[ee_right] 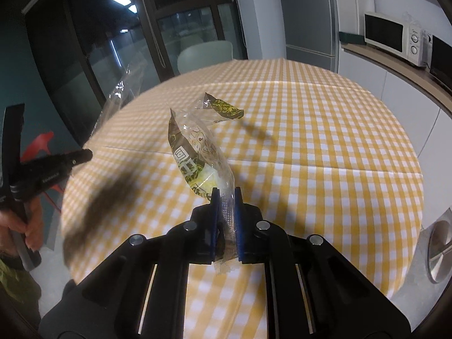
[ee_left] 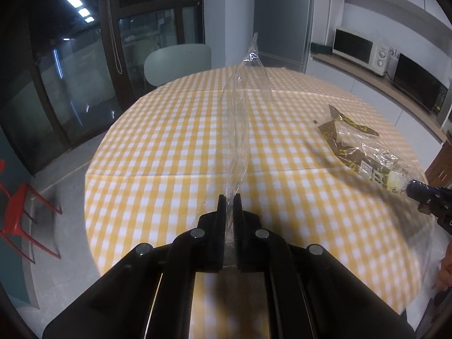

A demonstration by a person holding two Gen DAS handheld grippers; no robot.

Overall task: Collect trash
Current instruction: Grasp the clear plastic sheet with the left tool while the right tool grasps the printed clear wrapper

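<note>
My left gripper (ee_left: 229, 196) is shut on a clear plastic wrapper (ee_left: 240, 113), which stands up from the jaws above the round table (ee_left: 169, 169) with its yellow checked cloth. My right gripper (ee_right: 226, 190) is shut on a printed brown and yellow snack wrapper (ee_right: 195, 152), lifted off the cloth. In the left wrist view the printed wrapper (ee_left: 356, 147) hangs at the right from the right gripper (ee_left: 411, 189). Seen from the right wrist, the left gripper (ee_right: 87, 154) is at the far left with the clear wrapper (ee_right: 118, 96) rising from it, held by a hand (ee_right: 31, 226).
A pale chair (ee_left: 178, 65) stands behind the table by dark glass doors. A fridge (ee_left: 282, 17) is at the back; a counter with a white microwave (ee_left: 358, 49) runs along the right. A red chair (ee_left: 17, 206) is on the floor at left. A round metal lid (ee_right: 439, 251) lies beyond the table's right edge.
</note>
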